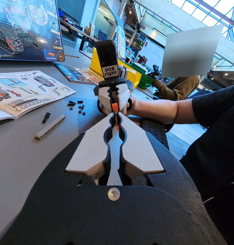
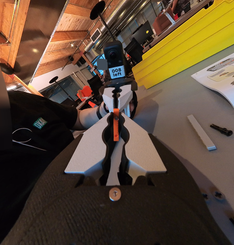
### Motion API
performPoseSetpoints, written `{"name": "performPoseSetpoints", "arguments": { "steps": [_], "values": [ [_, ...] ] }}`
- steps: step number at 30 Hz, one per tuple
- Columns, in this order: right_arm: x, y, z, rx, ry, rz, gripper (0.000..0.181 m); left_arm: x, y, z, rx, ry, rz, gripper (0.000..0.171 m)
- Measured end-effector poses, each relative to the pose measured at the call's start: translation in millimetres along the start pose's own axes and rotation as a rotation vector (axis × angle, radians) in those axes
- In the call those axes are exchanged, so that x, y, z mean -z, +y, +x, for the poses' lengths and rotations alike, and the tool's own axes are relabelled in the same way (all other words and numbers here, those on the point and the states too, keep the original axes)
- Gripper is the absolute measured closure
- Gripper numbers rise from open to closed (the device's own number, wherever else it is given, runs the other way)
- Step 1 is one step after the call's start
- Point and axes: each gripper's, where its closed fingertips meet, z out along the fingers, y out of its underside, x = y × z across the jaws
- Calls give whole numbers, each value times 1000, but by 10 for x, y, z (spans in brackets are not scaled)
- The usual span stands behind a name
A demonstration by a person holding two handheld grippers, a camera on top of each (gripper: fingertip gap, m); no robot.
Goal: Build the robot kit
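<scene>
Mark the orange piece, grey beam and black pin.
orange piece [image 2: 116, 127]: right wrist view, mid-length of its flat face.
grey beam [image 1: 50, 127]: left wrist view, middle of its top face.
black pin [image 2: 221, 129]: right wrist view, mid-shaft.

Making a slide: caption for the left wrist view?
Both grippers, left gripper and right gripper, pinch one orange piece.

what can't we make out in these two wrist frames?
- Left wrist view: how far the orange piece runs into the right gripper; its fingers cover it.
- Right wrist view: orange piece far end, hidden between the left gripper fingers.
- Left wrist view: small black parts, too small to identify.
- Right wrist view: booklet, cut off by the edge.
</scene>
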Motion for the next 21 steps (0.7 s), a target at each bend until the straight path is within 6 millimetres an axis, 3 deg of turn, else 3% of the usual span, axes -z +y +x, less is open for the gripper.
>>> {"name": "performPoseSetpoints", "arguments": {
  "steps": [21],
  "values": [
    [0,-7,7,-9,-6,-1,175,-29,46,3,-46,-30,-35,171]
  ]
}}
